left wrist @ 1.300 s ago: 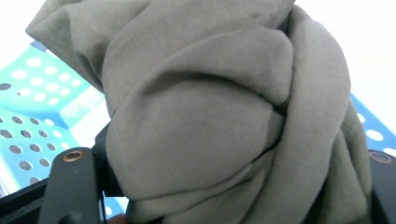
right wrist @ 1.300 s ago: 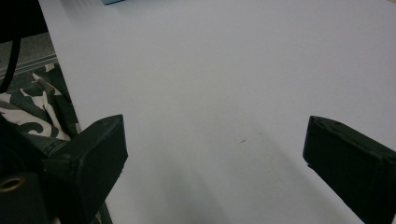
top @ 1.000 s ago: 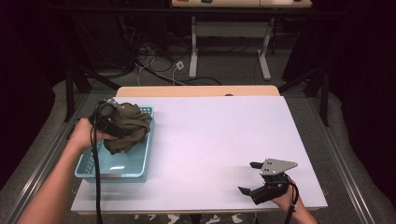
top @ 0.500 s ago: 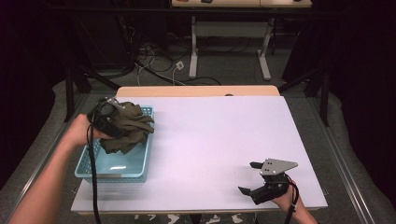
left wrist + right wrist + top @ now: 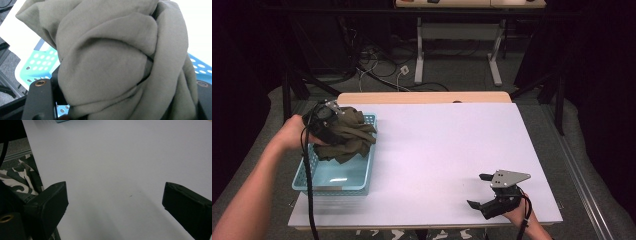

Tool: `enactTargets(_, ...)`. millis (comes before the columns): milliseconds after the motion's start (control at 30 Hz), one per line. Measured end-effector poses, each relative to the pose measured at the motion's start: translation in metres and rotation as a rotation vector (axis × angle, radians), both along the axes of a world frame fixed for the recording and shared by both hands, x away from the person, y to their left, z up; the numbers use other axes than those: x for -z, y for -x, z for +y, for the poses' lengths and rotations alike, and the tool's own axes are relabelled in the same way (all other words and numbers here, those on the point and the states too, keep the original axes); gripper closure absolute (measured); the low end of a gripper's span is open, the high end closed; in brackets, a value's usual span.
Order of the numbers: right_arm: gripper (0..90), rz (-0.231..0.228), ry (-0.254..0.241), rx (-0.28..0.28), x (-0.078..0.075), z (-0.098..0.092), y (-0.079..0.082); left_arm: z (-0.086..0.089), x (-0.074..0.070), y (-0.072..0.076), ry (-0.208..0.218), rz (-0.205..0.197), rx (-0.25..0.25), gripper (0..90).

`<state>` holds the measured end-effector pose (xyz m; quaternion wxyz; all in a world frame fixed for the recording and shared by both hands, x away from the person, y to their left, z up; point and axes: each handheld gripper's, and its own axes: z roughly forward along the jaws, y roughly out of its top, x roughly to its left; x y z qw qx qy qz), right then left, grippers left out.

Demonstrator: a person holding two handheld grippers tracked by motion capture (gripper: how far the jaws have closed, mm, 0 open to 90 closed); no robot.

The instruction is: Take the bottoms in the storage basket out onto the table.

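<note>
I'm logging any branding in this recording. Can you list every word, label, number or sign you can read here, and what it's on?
None: no readable text in these pictures.
Olive cloth: plain fabric, no tag or print showing.
Blue basket: perforated walls, no label.
Left gripper and right gripper: no markings legible.
White table: bare surface, nothing written.
</note>
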<state>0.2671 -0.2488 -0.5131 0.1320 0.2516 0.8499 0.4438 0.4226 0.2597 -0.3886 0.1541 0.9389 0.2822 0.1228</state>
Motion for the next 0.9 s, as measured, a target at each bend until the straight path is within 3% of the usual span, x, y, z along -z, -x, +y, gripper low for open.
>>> enactTargets(433,6.3,0.000,0.000,-0.002,0.000,0.000,0.000,-0.005,-0.012,-0.003,-0.060,0.009,0.101,29.3)
enactTargets(900,6.3,-0.002,0.000,-0.002,0.000,0.000,0.000,-0.017,-0.026,-0.004,-0.158,0.031,0.223,29.4)
